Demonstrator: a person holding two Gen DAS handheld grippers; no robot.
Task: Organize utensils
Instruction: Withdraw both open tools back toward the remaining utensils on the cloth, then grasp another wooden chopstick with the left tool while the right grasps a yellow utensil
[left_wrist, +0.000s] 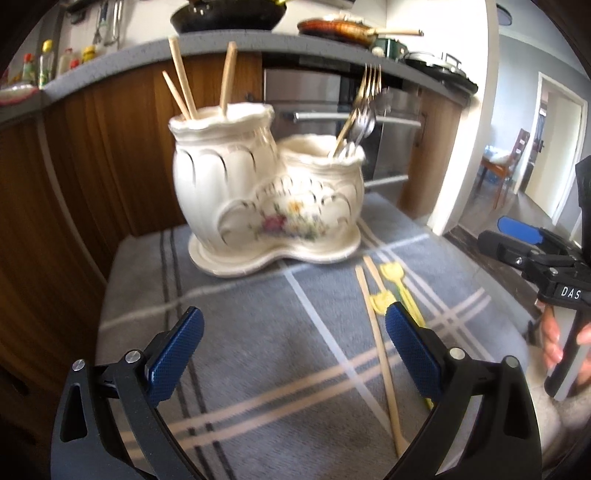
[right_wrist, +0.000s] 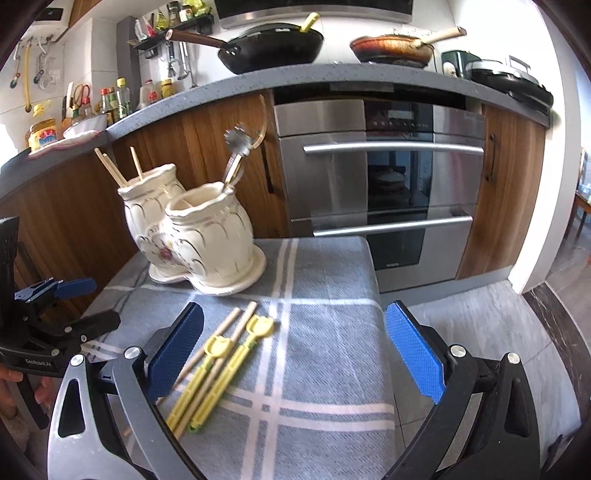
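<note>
A cream ceramic two-pot utensil holder (left_wrist: 266, 199) stands at the far end of a grey plaid cloth (left_wrist: 258, 350); it also shows in the right wrist view (right_wrist: 195, 240). Its taller pot holds wooden chopsticks (left_wrist: 184, 85), its lower pot holds metal forks and spoons (left_wrist: 364, 110). Two wooden chopsticks (right_wrist: 218, 350) and two yellow plastic forks (right_wrist: 229, 369) lie on the cloth in front of it. My left gripper (left_wrist: 293, 354) is open and empty above the cloth, left of those loose pieces. My right gripper (right_wrist: 293, 354) is open and empty above them.
The cloth (right_wrist: 325, 332) covers a small table whose right edge drops to the floor. Behind stand wooden cabinets (left_wrist: 92, 155), a steel oven (right_wrist: 380, 177) and a counter with pans (right_wrist: 273, 44) and bottles. A doorway (left_wrist: 554, 147) opens at far right.
</note>
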